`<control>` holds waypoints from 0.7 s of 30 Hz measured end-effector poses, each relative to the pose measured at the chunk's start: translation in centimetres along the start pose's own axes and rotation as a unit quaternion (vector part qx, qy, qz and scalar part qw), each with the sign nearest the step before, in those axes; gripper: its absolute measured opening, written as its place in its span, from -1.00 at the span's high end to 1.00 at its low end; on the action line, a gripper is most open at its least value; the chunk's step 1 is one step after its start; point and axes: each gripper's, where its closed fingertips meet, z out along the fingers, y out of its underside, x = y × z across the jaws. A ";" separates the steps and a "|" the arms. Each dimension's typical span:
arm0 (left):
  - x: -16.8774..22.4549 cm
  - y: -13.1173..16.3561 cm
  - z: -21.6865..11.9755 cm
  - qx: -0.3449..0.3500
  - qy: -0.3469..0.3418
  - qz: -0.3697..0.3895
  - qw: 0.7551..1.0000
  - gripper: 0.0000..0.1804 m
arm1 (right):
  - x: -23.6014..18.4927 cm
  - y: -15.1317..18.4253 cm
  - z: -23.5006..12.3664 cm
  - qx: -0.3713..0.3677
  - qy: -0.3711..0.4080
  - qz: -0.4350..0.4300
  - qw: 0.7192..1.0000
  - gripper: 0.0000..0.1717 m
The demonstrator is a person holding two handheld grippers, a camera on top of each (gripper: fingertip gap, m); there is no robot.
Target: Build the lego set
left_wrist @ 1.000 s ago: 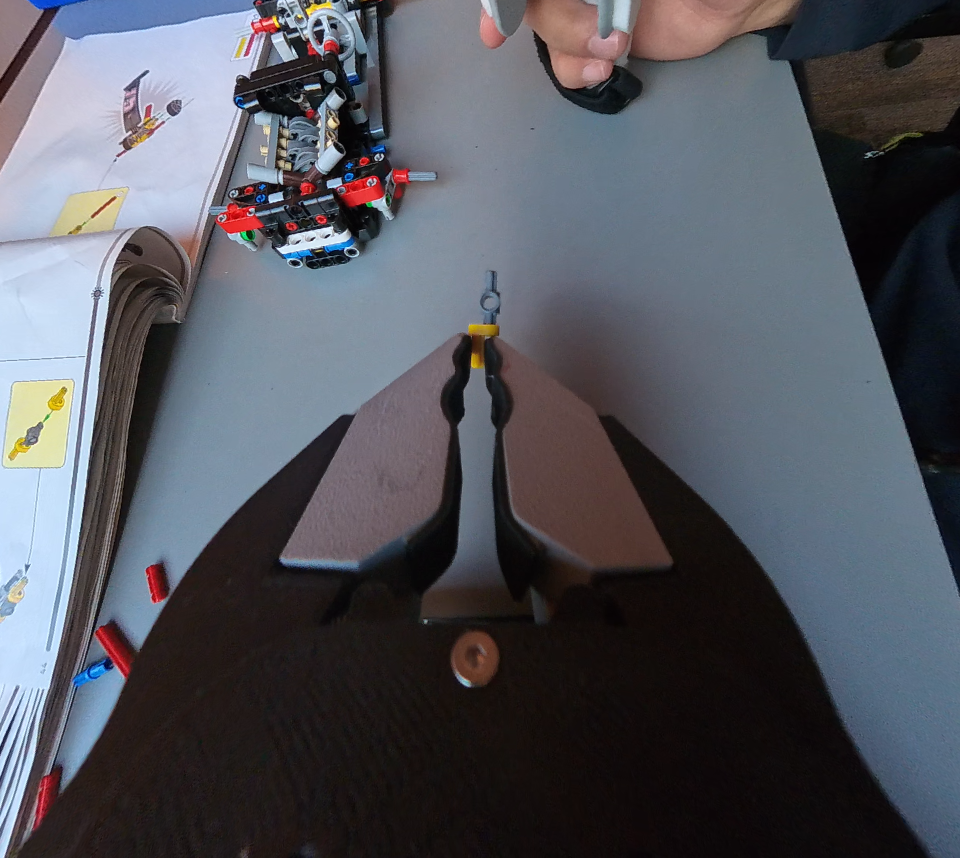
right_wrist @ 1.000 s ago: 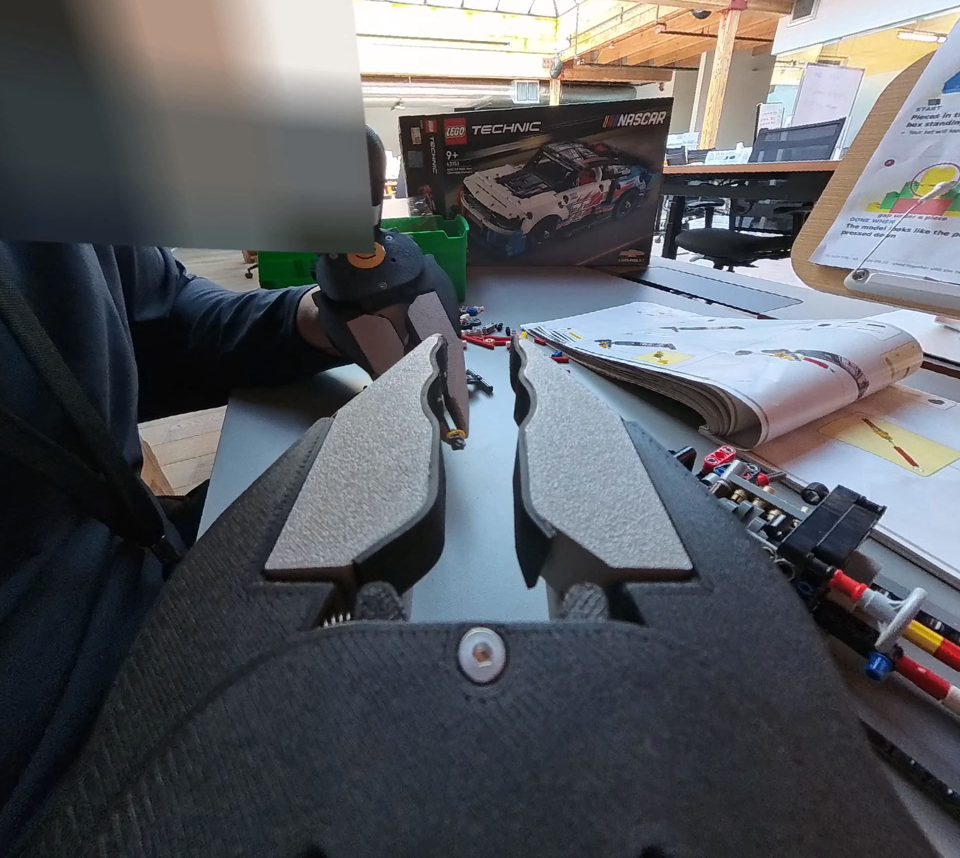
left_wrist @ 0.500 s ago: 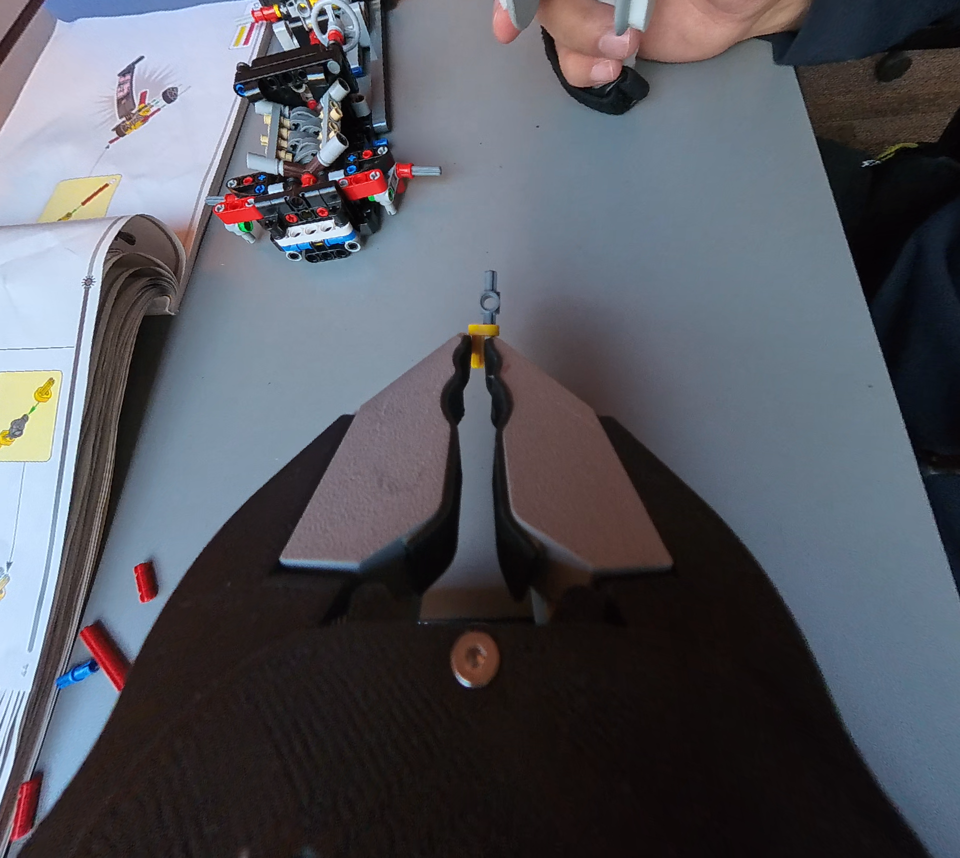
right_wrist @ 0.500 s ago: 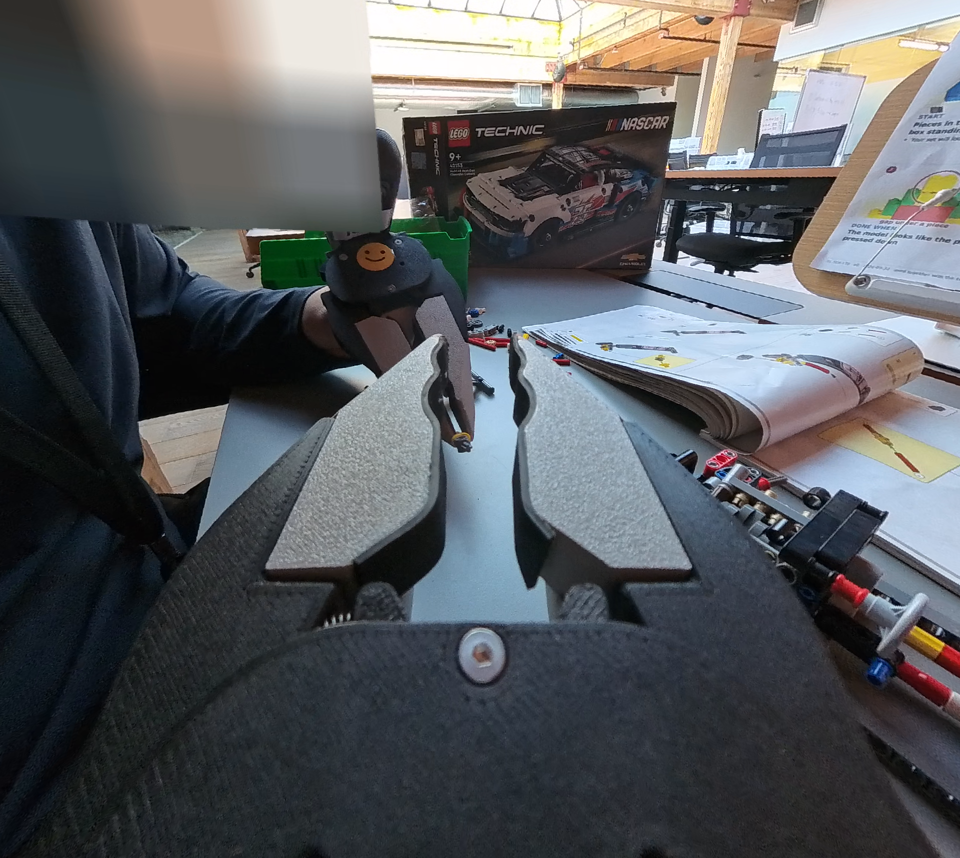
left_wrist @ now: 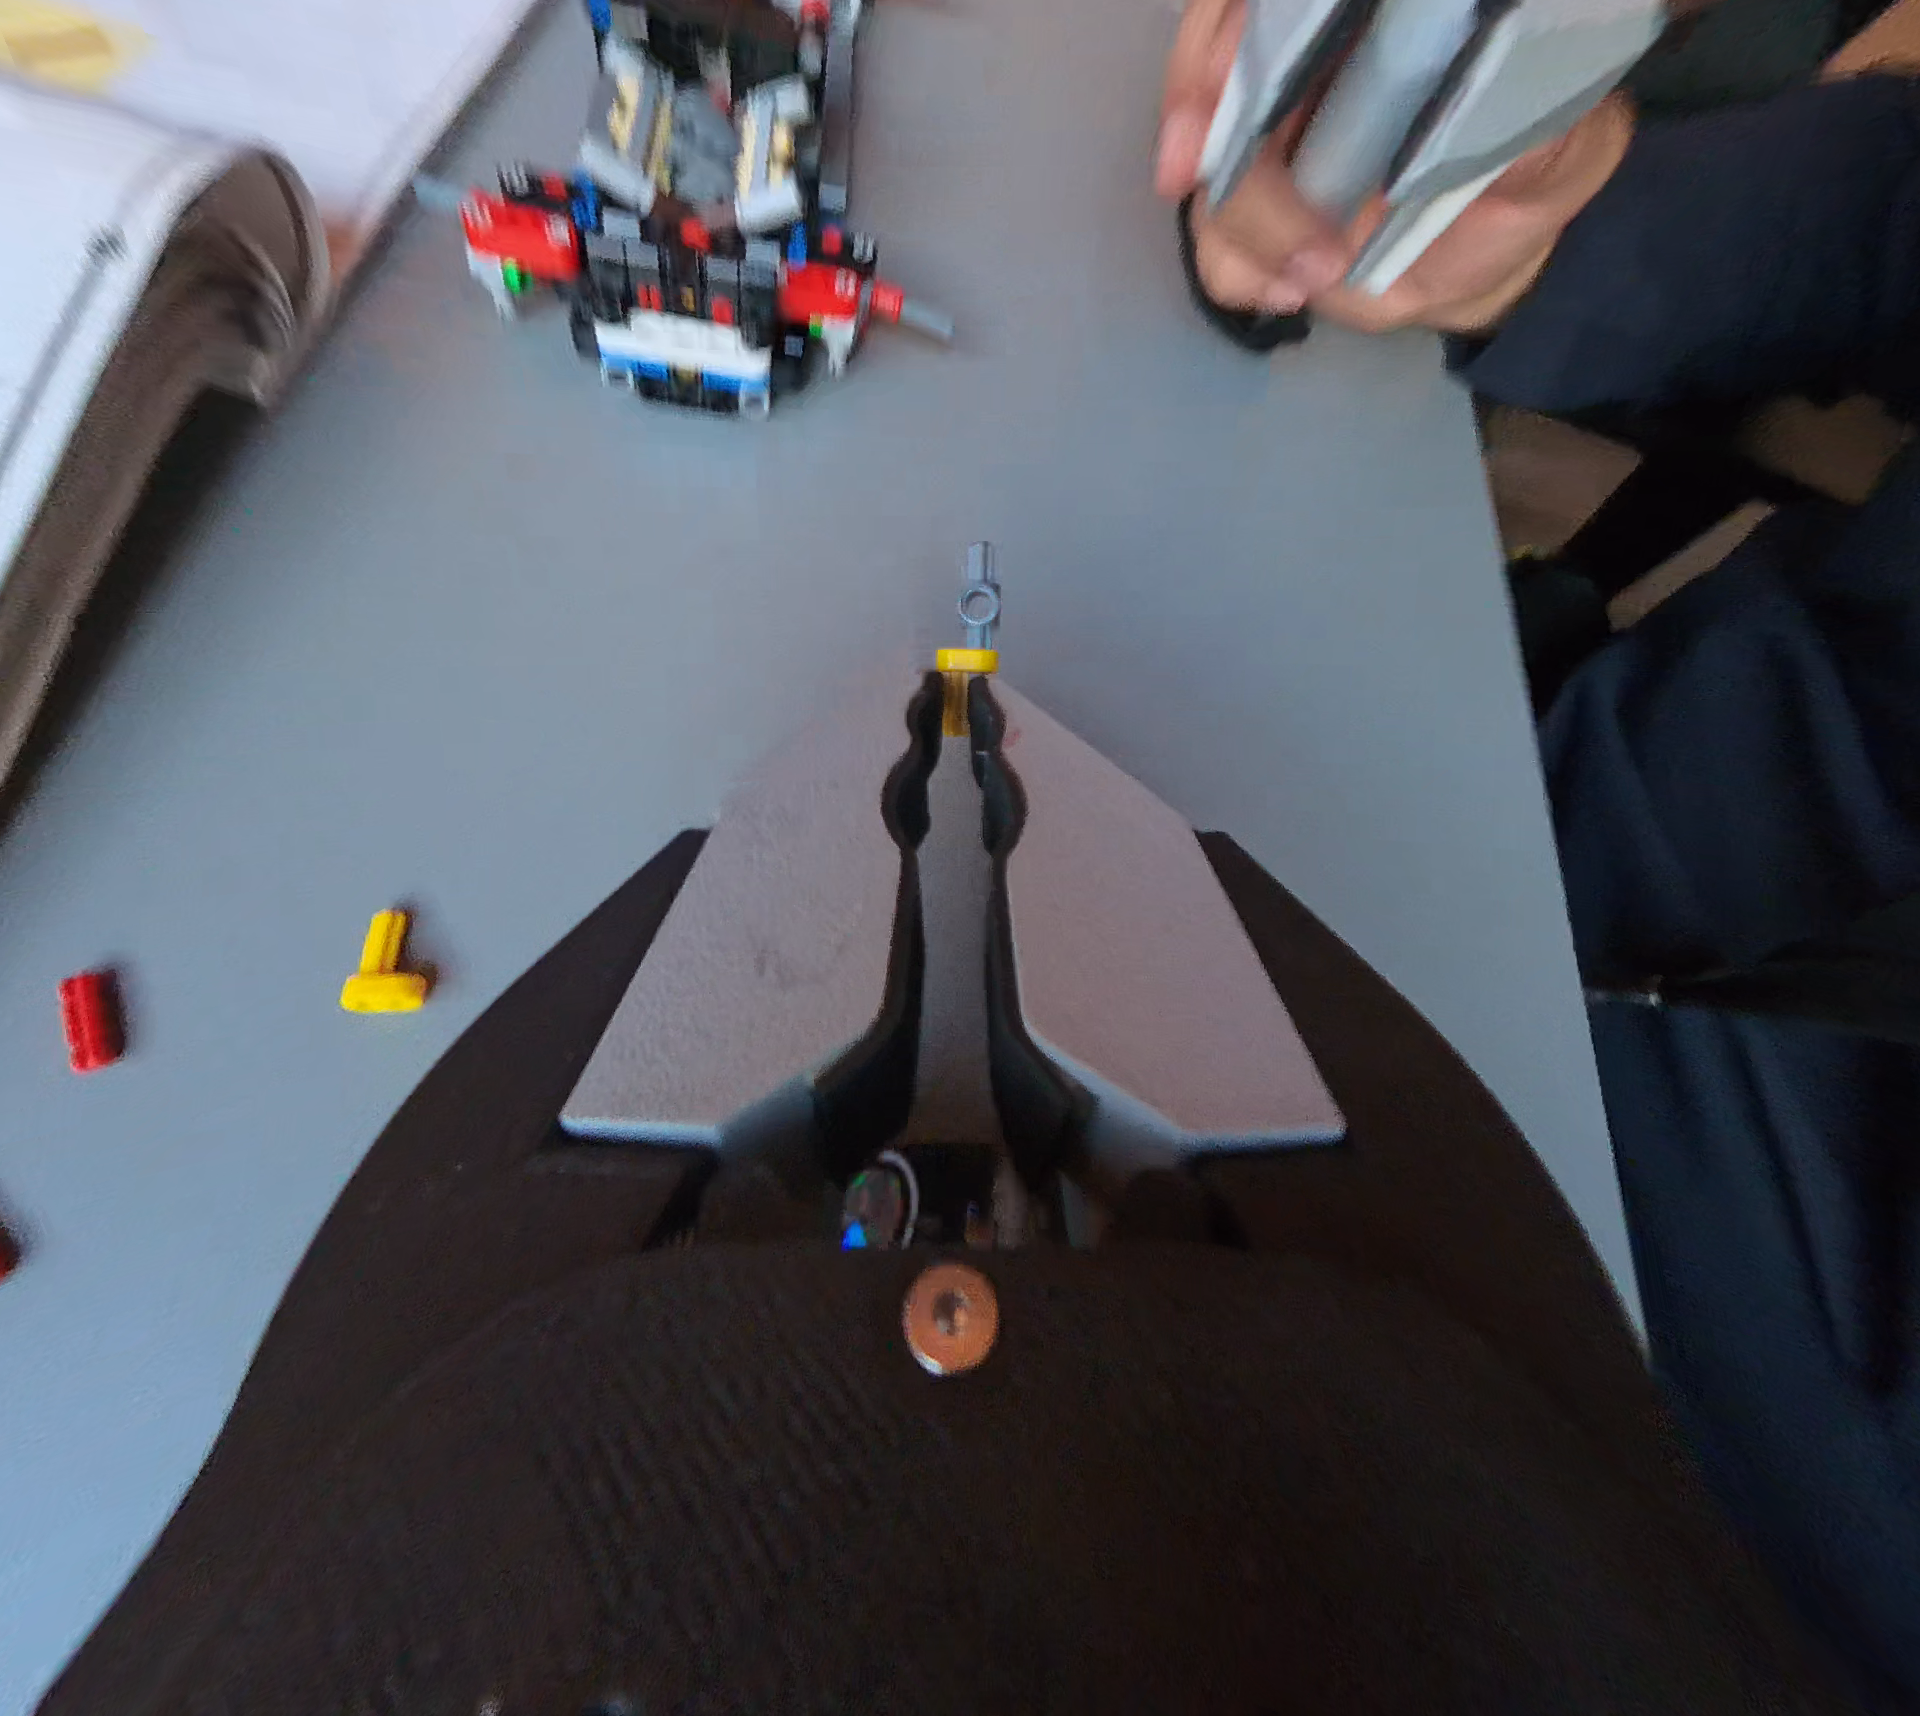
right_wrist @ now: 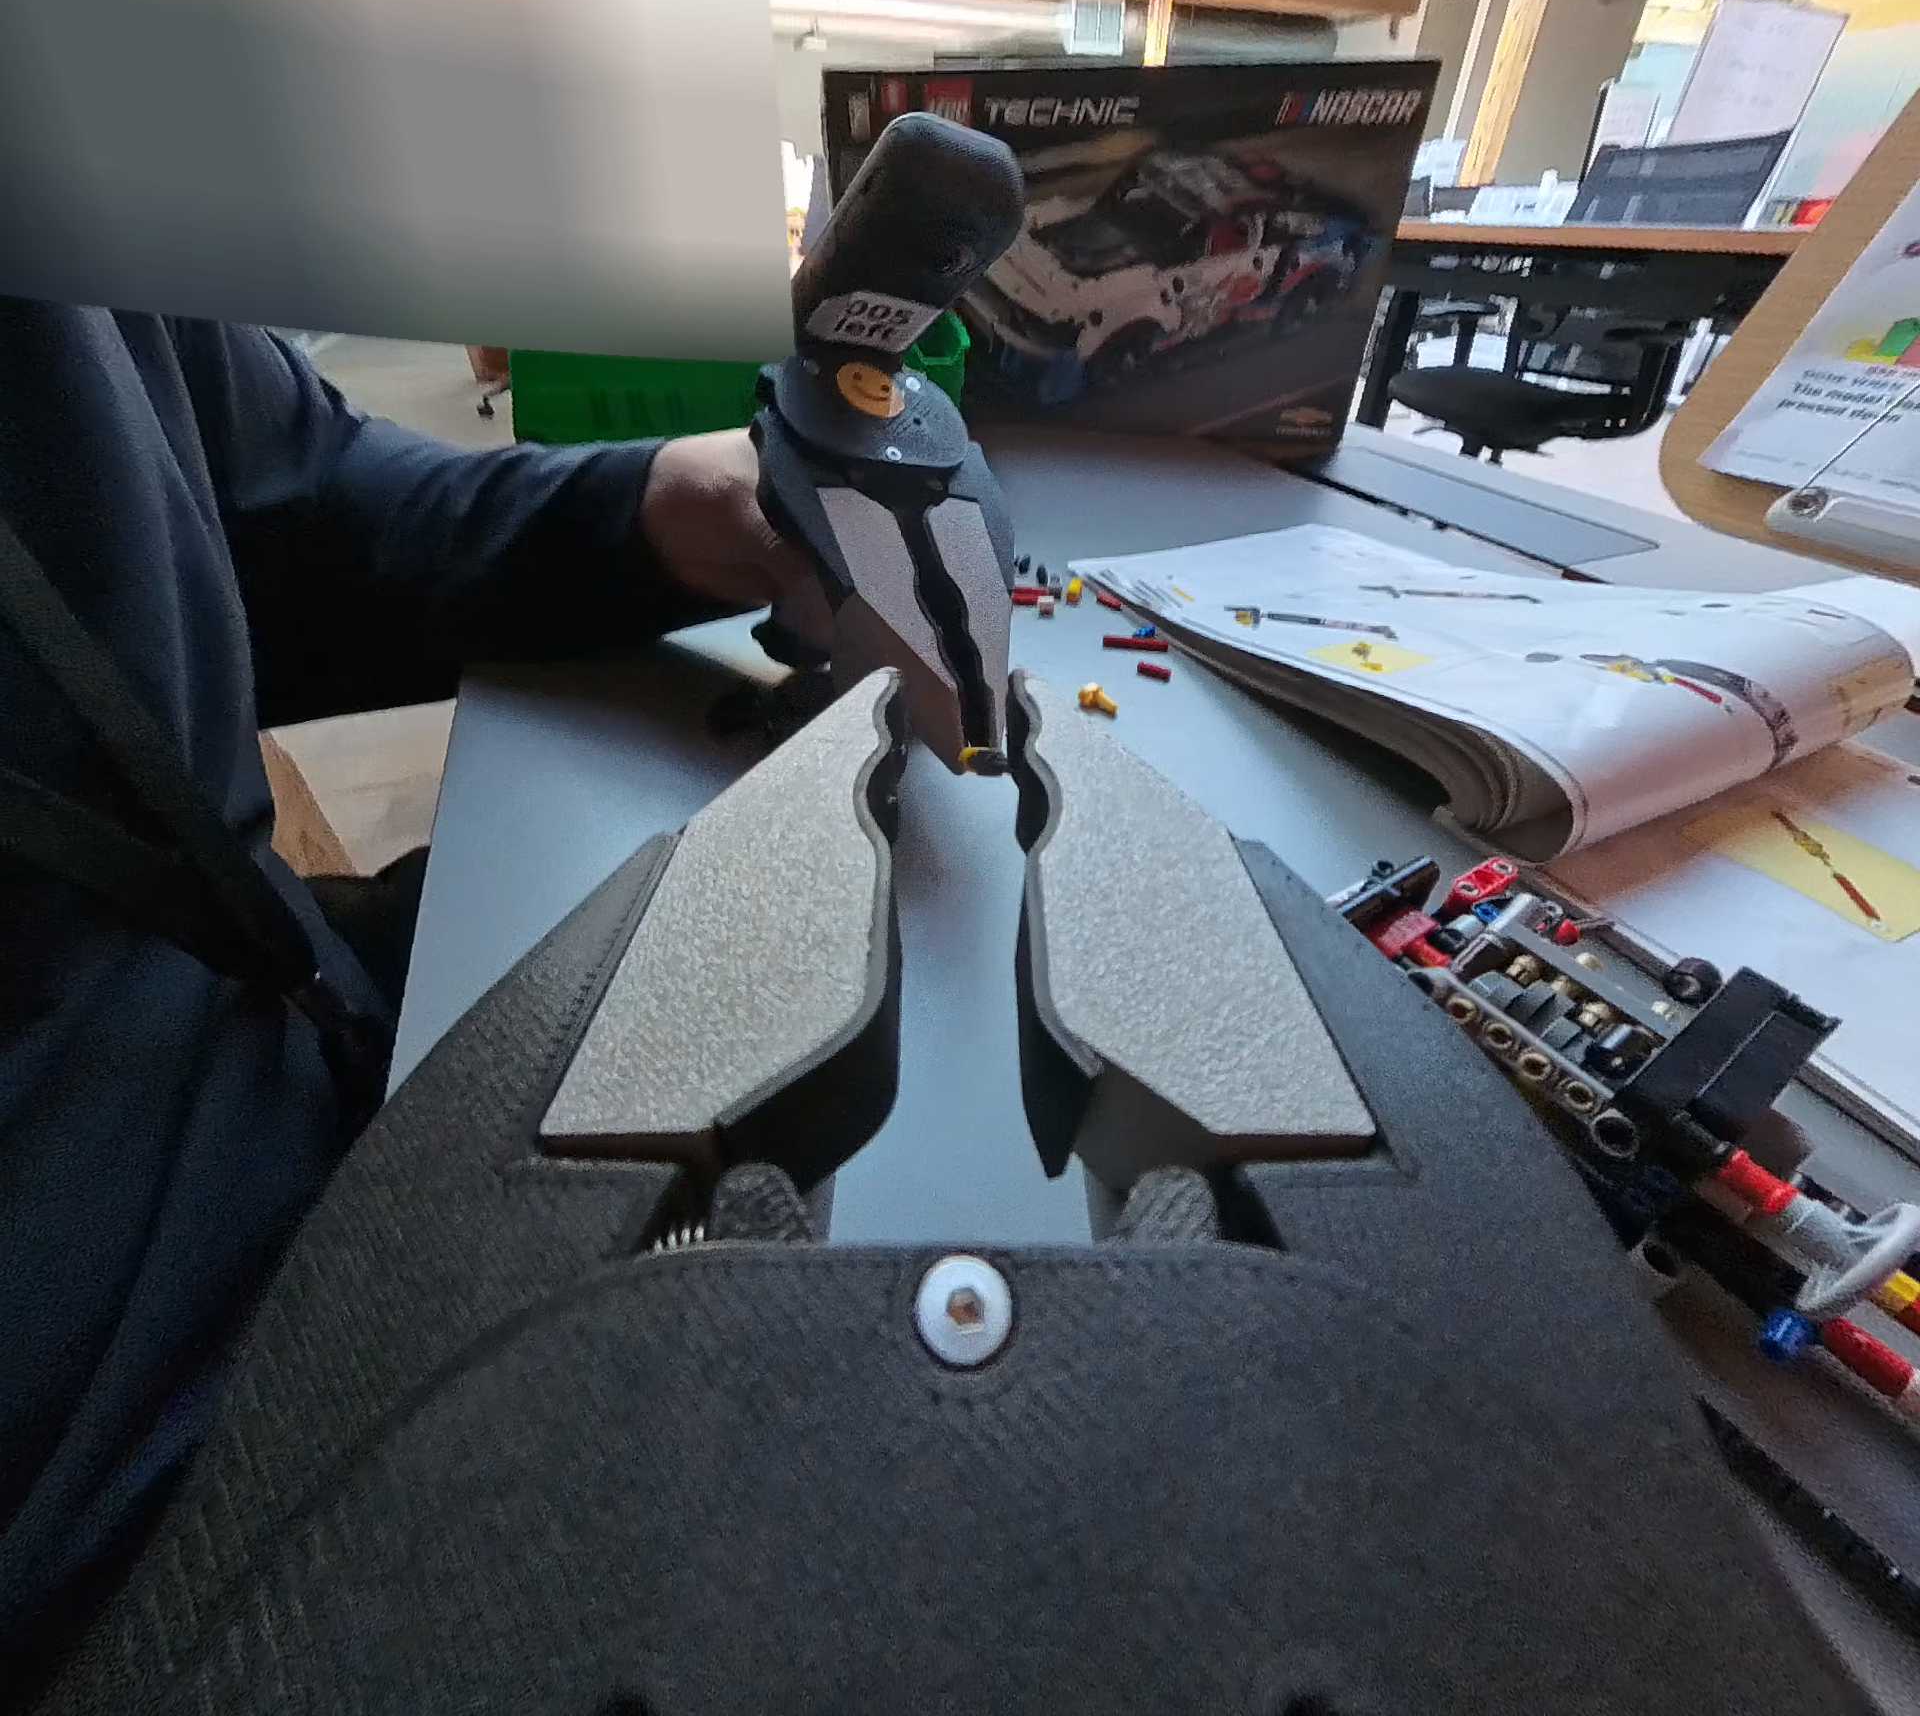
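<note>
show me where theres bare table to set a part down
Bare grey table lies between the car chassis and the near edge. It is crowded by the manual, where loose pegs lie scattered.

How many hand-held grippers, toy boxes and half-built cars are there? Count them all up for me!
Hand-held grippers: 2, the left hand-held gripper and the right hand-held gripper
Toy box: 1
Half-built car: 1
Total: 4
</note>
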 end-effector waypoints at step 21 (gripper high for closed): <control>-1.5 1.8 -2.5 -0.086 -0.069 0.032 0.993 0.76 | 0.4 1.9 0.5 -0.074 0.024 -0.008 0.997 0.85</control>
